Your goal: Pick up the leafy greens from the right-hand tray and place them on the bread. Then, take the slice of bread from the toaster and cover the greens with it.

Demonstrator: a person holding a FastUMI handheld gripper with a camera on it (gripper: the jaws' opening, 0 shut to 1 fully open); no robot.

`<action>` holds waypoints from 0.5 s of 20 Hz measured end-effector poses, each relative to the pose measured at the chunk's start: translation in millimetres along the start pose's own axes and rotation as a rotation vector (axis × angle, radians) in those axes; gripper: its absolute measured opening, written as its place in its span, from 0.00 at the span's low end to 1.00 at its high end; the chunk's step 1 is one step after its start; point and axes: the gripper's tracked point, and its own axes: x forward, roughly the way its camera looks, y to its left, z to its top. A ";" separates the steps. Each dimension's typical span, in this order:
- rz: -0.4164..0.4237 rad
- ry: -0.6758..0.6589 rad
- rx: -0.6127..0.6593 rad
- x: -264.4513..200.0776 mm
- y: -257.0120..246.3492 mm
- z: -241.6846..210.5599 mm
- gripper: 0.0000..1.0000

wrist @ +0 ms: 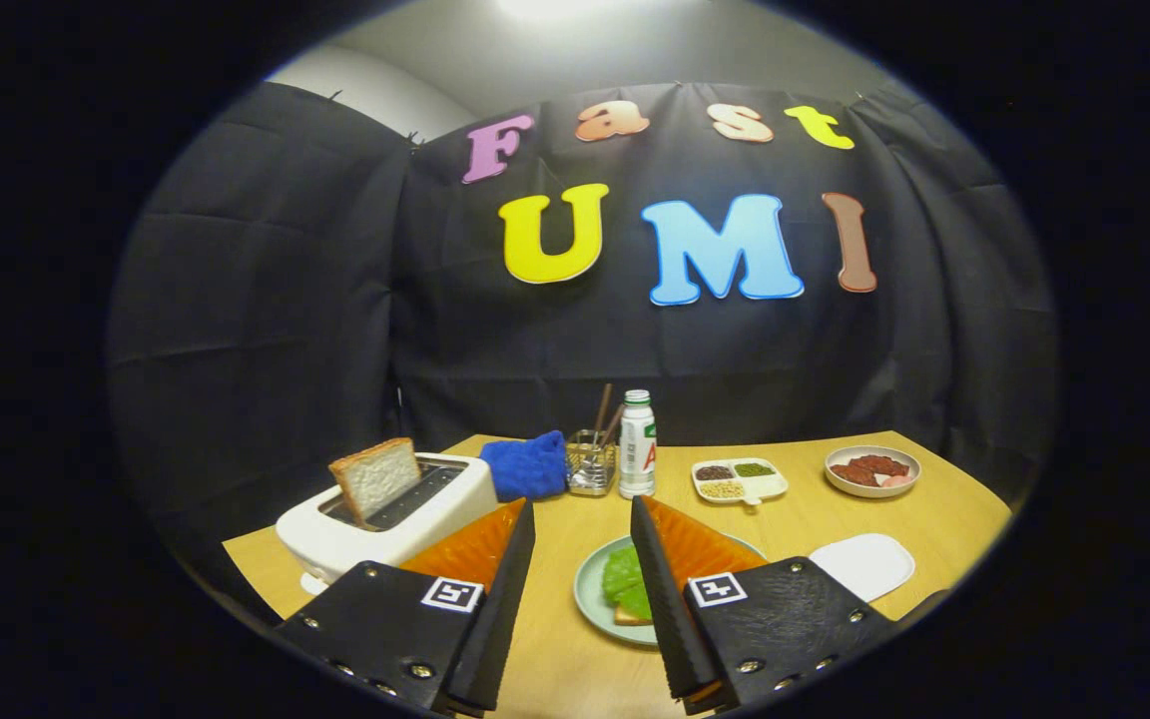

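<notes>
My gripper point(583, 511) is open, held above the table with nothing between its fingers. Leafy greens point(627, 579) lie on a slice of bread point(632, 616) on a pale green plate point(590, 599), just beside the right finger and partly hidden by it. A white toaster point(385, 519) stands beyond the left finger, with a slice of bread point(375, 479) sticking up out of its slot. A white tray point(864, 564) lies to the right of the plate, with nothing on the part that shows.
At the back of the wooden table point(555, 659) are a blue cloth point(530, 464), a glass holder with sticks point(592, 464), a white bottle point(637, 444), a divided dish of seeds point(738, 481) and a bowl of reddish slices point(871, 470).
</notes>
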 end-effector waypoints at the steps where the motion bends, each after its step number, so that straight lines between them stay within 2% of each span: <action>1: 0.024 0.008 -0.013 -1.0 12.4 -1.5 0.60; 10: 0.124 0.020 -0.040 9.1 92.8 -0.8 0.60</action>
